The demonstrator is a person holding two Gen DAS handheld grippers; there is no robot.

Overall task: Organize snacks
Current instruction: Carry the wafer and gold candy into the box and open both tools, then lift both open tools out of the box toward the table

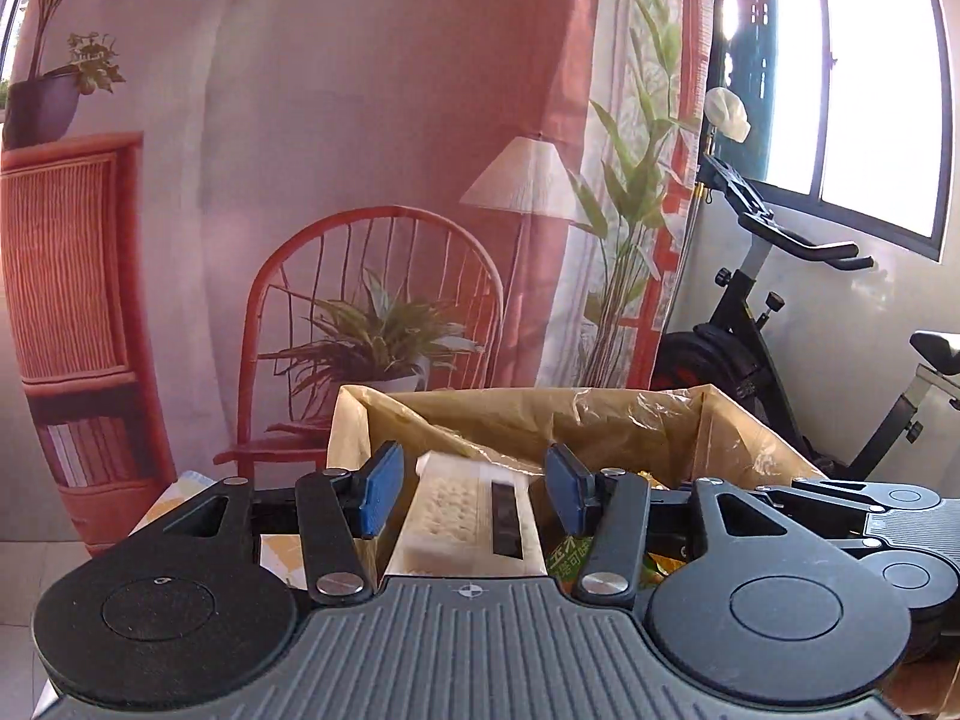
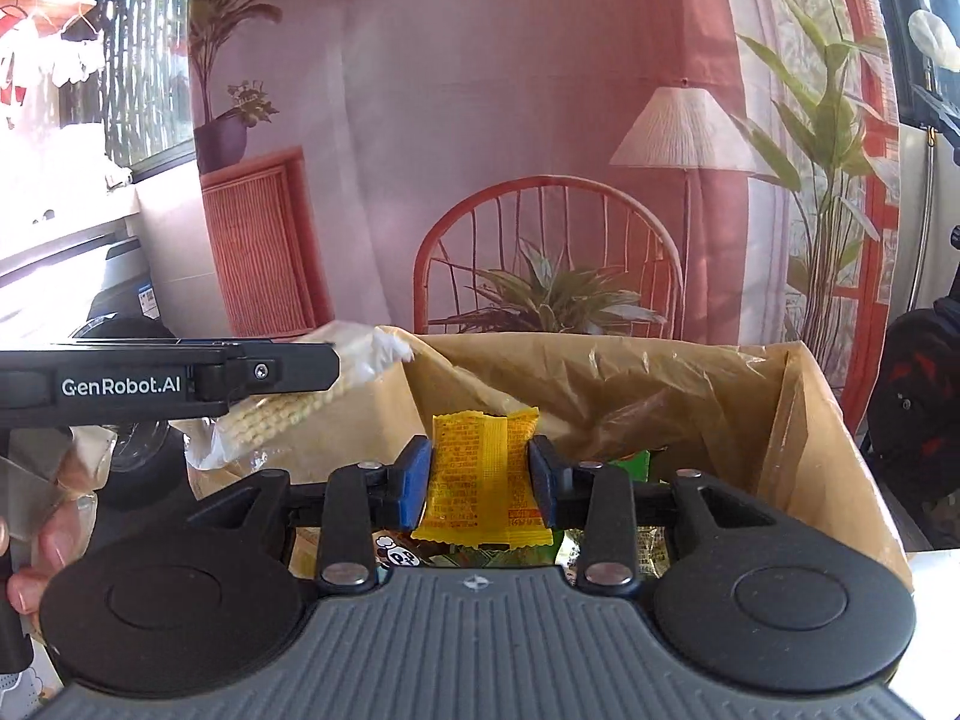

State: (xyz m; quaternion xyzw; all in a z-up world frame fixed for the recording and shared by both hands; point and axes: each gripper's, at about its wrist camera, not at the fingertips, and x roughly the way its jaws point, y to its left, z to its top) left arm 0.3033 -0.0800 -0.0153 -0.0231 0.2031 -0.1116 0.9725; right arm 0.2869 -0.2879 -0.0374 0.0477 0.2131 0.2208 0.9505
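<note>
Daylight floods in through the window [image 1: 864, 78] at the upper right of my left wrist view, blown out to white glare. The printed backdrop [image 1: 336, 120] looks washed pink and slightly hazy. Both fisheye views bow straight lines at the edges. Plastic lining the cardboard box [image 2: 660, 384] glints, and the wrapped snack [image 1: 474, 510] between my tool's pads is softly blurred.
</note>
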